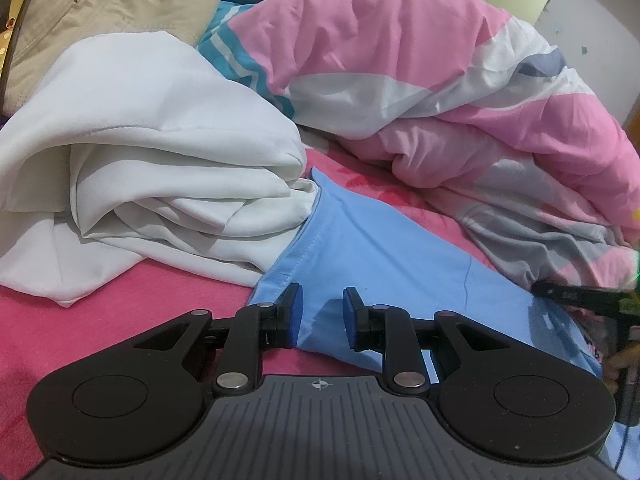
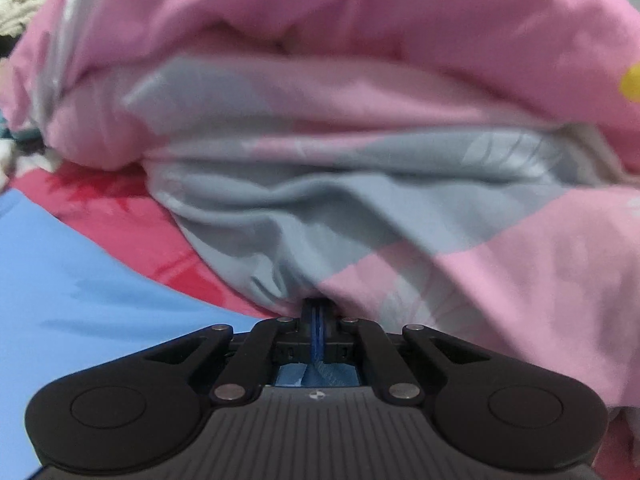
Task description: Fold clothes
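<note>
Right now I see the light blue garment (image 1: 384,248) spread flat on the pink bed sheet (image 1: 132,300), between a crumpled white garment (image 1: 160,152) on its left and a heaped pink, white and grey duvet (image 1: 460,80) on its right. My left gripper (image 1: 320,316) hovers low over the near hem of the blue cloth; its jaws stand narrowly apart with the fabric lying under the gap, and the blue pads (image 1: 295,316) do not press on it. My right gripper (image 2: 318,330) has its jaws fully together, with a thin fold of blue cloth caught between them and more blue fabric bunched just behind the pads. It sits hard against the duvet's grey and pink edge. A folded beige garment (image 1: 100,12) lies beyond the white one.
</note>
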`<state>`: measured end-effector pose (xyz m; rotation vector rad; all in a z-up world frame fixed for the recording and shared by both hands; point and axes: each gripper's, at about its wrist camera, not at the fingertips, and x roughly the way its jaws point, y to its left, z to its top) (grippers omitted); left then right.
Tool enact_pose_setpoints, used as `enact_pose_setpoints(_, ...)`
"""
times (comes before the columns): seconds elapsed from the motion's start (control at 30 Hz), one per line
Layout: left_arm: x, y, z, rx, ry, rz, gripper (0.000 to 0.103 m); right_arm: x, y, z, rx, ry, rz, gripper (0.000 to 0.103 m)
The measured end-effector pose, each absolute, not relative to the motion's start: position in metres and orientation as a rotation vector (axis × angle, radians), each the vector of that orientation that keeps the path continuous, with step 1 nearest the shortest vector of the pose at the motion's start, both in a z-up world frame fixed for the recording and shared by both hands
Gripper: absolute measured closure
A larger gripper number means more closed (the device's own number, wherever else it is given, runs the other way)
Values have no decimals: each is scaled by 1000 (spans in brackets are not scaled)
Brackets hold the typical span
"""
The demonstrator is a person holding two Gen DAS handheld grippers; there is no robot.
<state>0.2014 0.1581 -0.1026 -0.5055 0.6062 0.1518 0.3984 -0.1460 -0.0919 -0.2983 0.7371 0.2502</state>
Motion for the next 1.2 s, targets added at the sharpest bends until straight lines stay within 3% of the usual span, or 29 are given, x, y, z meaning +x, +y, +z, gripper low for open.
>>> enact_pose_setpoints(0.17, 201, 158, -102, -511, 605, 144, 80, 401, -155, -90, -234, 738, 211, 101)
enact_pose_setpoints(0.47, 187, 173, -91, -629, 554, 162, 80, 350, -198, -30, 34, 706, 232, 100)
enact_pose_setpoints(0.67, 181, 189, -81, -646, 484, 202, 80, 283, -135, -8, -49, 757, 511, 99)
enact_pose_setpoints(0.9, 180, 198, -75, -647, 458, 192, 80, 203, -58, -24, -173, 827, 717, 99)
enact_pose_setpoints(1.2, 183, 169, -67, -553, 553, -29, 75, 128, -170, -13, 48, 828, 463, 99)
